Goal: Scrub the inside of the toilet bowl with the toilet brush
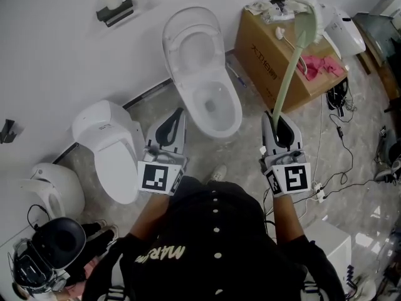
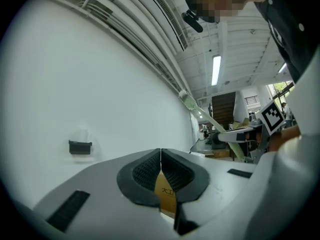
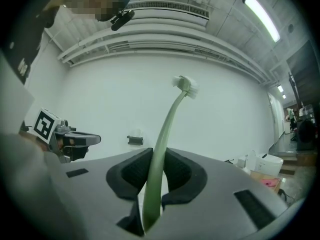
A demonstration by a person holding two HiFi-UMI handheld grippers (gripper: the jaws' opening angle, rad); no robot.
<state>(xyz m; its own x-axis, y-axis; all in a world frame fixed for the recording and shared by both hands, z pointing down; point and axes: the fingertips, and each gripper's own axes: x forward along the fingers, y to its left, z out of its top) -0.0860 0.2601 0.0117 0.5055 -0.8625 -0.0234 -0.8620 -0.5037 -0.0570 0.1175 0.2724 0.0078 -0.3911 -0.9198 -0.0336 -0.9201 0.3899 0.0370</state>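
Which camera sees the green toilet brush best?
The head view: the whole toilet brush shows, handle to bristles. The right gripper view looks up along it, foreshortened; the left gripper view shows it only far off.

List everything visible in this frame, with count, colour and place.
open toilet: 1, white, centre, against the wall
closed toilet: 1, white, to its left
cardboard box: 1, brown, right of the open toilet
cloth: 1, pink, on the box
wall holder: 1, black, on the wall, upper left
toilet brush: 1, pale green, raised head-up at right
left gripper: 1, white, shut, empty
right gripper: 1, white, shut on the brush handle
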